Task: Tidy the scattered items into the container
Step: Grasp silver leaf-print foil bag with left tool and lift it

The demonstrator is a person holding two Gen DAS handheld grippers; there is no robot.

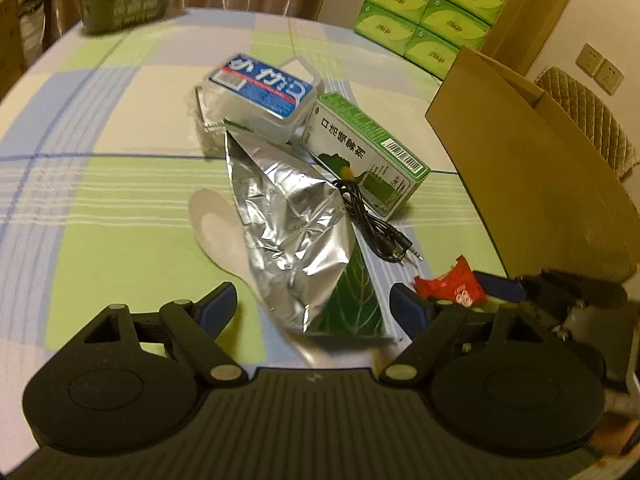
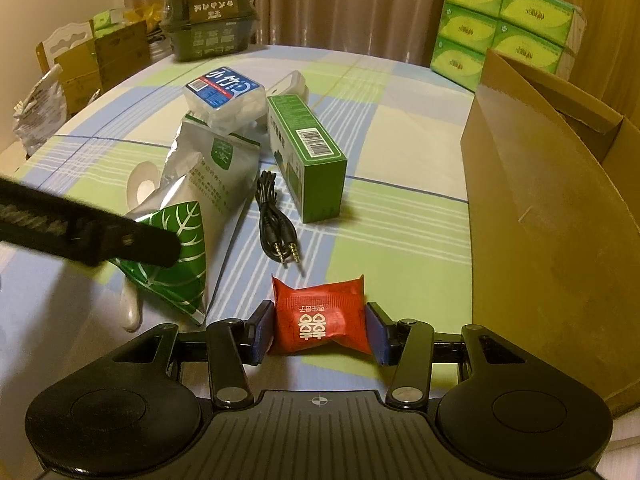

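Gripping a small red packet between its two blue pads, the right gripper sits low at the near edge of the table, with a pad pressed against each side of the wrapper and white characters showing on its face. Just to the right of it rises the brown cardboard box, open at the top, its near wall tall and plain. The left gripper stands with its fingers wide apart and nothing pinched between them; the lower end of a crumpled silver foil bag with a green leaf print lies in the gap, but neither pad presses on it. A white spoon lies half tucked under that bag on its left. Beyond the bag a clear plastic tub with a blue label rests against a green carton, and a coiled black audio cable lies just beside the carton's near end, its plugs pointing toward the red packet. At the far side of the checked cloth sits a dark green lidded container, and off to the far right a stack of green tissue packs stands behind the cardboard box.
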